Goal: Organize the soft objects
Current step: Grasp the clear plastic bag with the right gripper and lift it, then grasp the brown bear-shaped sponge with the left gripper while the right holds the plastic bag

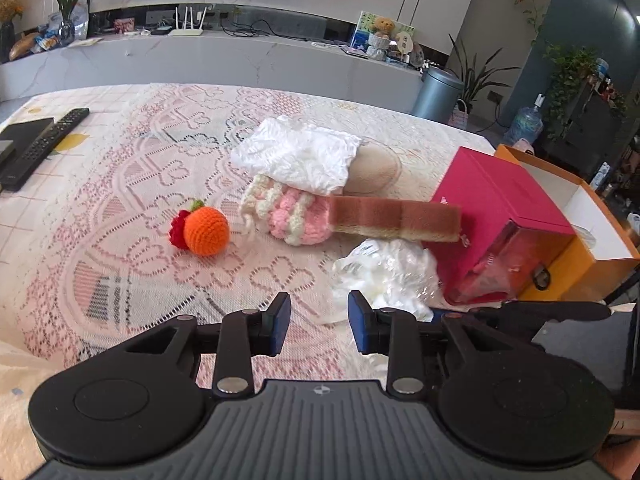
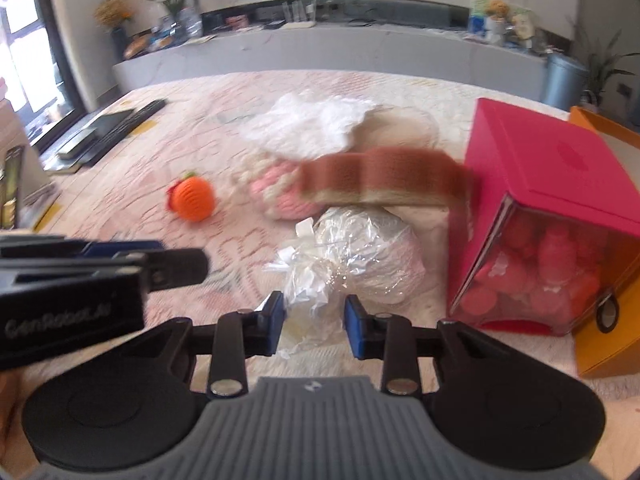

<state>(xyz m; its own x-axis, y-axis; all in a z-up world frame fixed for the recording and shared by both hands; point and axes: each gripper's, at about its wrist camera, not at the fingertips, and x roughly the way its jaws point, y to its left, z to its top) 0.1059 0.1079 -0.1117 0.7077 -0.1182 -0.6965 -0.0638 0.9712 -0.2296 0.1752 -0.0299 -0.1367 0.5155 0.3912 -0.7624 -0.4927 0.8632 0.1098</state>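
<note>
Crocheted: one orange fruit, one pouch.

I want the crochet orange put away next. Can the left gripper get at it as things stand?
Probably yes. The crochet orange lies alone on the lace cloth, apart from the pink-and-cream knit piece, and the left gripper is open and empty with nothing between them.

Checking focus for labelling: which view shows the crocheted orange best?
The left wrist view: the crocheted orange is sharp there, stitches, red flower and green leaf visible. The right wrist view shows it smaller and motion-blurred.
</note>
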